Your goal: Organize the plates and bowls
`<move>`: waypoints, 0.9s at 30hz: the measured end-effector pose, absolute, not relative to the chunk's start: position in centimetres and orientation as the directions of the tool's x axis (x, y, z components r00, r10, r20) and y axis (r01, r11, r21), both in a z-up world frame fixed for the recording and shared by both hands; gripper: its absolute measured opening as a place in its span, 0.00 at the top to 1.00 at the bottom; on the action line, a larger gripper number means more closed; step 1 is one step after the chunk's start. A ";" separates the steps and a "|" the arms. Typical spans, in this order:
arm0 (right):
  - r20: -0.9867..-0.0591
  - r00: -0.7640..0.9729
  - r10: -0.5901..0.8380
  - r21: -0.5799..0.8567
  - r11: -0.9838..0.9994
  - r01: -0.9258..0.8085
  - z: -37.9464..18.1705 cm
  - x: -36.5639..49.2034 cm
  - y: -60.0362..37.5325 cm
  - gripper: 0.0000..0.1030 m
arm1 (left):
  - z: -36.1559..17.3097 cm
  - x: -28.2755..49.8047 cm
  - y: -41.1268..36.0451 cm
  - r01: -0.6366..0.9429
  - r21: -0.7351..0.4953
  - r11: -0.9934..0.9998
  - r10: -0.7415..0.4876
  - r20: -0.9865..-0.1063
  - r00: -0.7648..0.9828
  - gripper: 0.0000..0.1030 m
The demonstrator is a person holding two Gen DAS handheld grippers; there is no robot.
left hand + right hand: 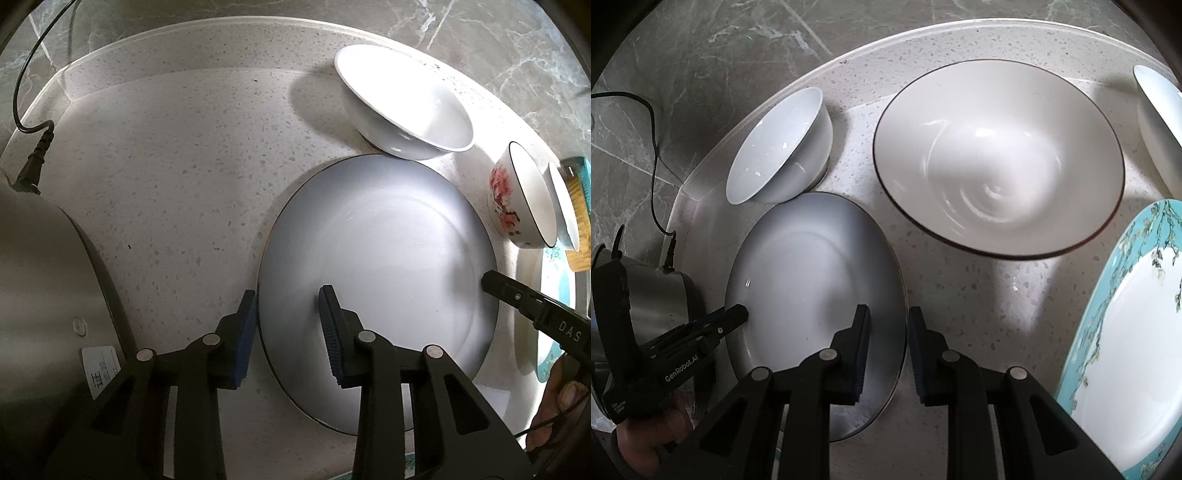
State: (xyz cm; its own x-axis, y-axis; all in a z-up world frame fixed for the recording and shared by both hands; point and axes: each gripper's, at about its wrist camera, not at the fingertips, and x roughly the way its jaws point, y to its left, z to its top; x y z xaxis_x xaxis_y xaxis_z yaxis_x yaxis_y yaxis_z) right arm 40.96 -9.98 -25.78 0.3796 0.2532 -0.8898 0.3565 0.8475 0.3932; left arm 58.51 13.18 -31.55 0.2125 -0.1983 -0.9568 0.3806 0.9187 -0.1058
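On the speckled tabletop (pixel 166 184), the left claw (pixel 288 332) straddles the grey plate's (pixel 388 251) near rim, narrowed, apparently not yet pinching. Across it, the right claw (pixel 888 350) brackets the opposite rim, seemingly gripping, ready for a two-sided lift. Bowls wait behind.

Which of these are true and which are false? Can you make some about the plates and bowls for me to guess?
1. Both grippers, left and right, sit at the rim of the white plate. True.
2. The big bowl is full of soup. False: it is empty.
3. A teal plate with flowers lies nearby. True.
4. The small bowl is stacked on the white plate. False: it stands on the counter just behind it.
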 end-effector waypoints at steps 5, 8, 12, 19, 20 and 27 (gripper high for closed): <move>-0.892 0.375 0.254 0.392 0.846 0.360 -25.7 40.8 -9.8 0.78 | -31.6 57.9 12.9 0.376 -0.104 0.921 -0.197 -0.956 0.218 0.71; -0.891 0.375 0.256 0.395 0.844 0.362 -25.7 40.7 -9.6 0.78 | -31.2 57.5 12.9 0.375 -0.100 0.921 -0.196 -0.954 0.225 0.71; -0.889 0.383 0.253 0.395 0.845 0.360 -25.3 40.5 -9.6 0.78 | -30.7 57.1 12.7 0.372 -0.102 0.923 -0.199 -0.952 0.233 0.71; -0.882 0.405 0.241 0.394 0.849 0.352 -24.0 40.0 -9.6 0.78 | -28.9 56.3 12.6 0.379 -0.097 0.920 -0.205 -0.944 0.258 0.71; -0.881 0.408 0.240 0.394 0.849 0.351 -23.8 39.8 -9.7 0.78 | -28.6 56.1 12.6 0.379 -0.097 0.920 -0.207 -0.943 0.261 0.71; -0.871 0.435 0.230 0.397 0.851 0.345 -22.1 38.6 -9.6 0.78 | -26.5 54.7 13.3 0.386 -0.105 0.917 -0.225 -0.933 0.282 0.71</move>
